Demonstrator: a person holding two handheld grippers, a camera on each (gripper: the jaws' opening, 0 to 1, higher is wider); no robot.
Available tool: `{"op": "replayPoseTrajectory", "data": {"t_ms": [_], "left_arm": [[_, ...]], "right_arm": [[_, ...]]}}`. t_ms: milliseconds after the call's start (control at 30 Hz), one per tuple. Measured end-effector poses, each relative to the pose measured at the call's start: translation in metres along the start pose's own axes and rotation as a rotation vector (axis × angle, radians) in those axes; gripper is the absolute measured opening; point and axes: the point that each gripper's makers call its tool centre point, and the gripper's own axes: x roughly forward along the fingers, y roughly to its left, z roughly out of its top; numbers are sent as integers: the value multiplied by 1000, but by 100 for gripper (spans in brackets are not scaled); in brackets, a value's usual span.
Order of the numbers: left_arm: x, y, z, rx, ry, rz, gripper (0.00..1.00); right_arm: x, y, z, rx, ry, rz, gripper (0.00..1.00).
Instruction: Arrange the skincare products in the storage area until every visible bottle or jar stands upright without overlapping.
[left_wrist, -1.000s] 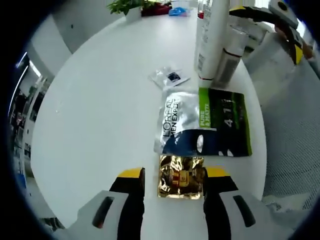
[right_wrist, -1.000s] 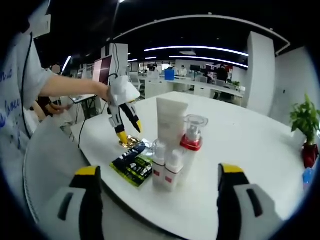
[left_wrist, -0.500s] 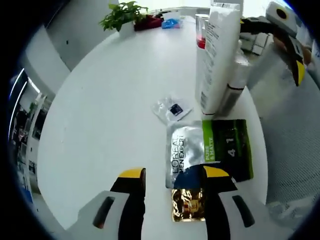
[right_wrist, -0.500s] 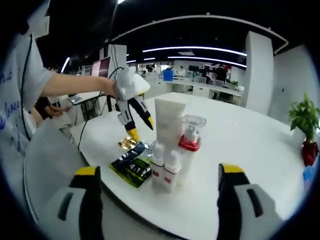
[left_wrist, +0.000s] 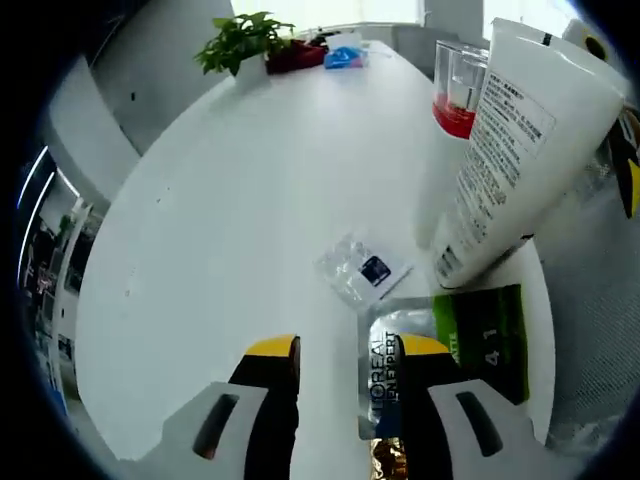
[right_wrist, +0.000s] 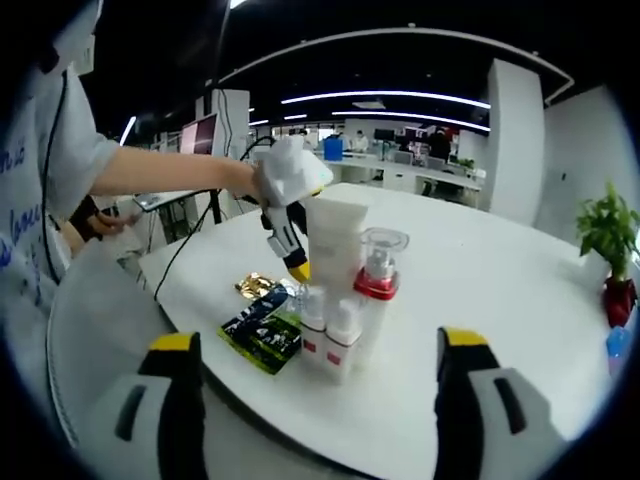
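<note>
— What do we have around the white tube (right_wrist: 335, 240)?

— We see it standing upright on the white worktop (right_wrist: 470, 290), and it is our landmark. Just beside it, on the side toward the potted plant (right_wrist: 610, 240), stands the red-collared pump bottle (right_wrist: 376, 275) with its clear cap. In front of the tube, nearer our right gripper (right_wrist: 318, 360), stand two small white bottles (right_wrist: 332, 335), touching each other.

— And the flat things?

— The green and silver sachet (left_wrist: 440, 350) lies flat at the foot of the tube, a small clear packet (left_wrist: 362, 270) lies just beside it, and a gold foil packet (right_wrist: 256, 287) lies beyond the sachet, away from the tube.

— Our grippers?

— Our left gripper (left_wrist: 335, 350) hangs above the worktop near the tube, jaws apart with nothing between them, one yellow tip over the sachet. In the right gripper view it sits just beside the tube's upper half. Our right gripper is spread wide and empty, well back from the tube.
</note>
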Motion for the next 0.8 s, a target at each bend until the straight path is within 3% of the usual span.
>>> {"op": "replayPoseTrajectory", "data": {"t_ms": [433,533,800], "left_arm": [[28,-7,32,44,-62,-51,22],[36,-11,39,8,-90,-93,22],[53,0,36,40,-72,-107,21]], "right_arm": [[0,-2,-1,15,3,-4,97],[0,-3,-1,19,1,-8,97],[0,-5,-2,30,4,-19,97]]}}
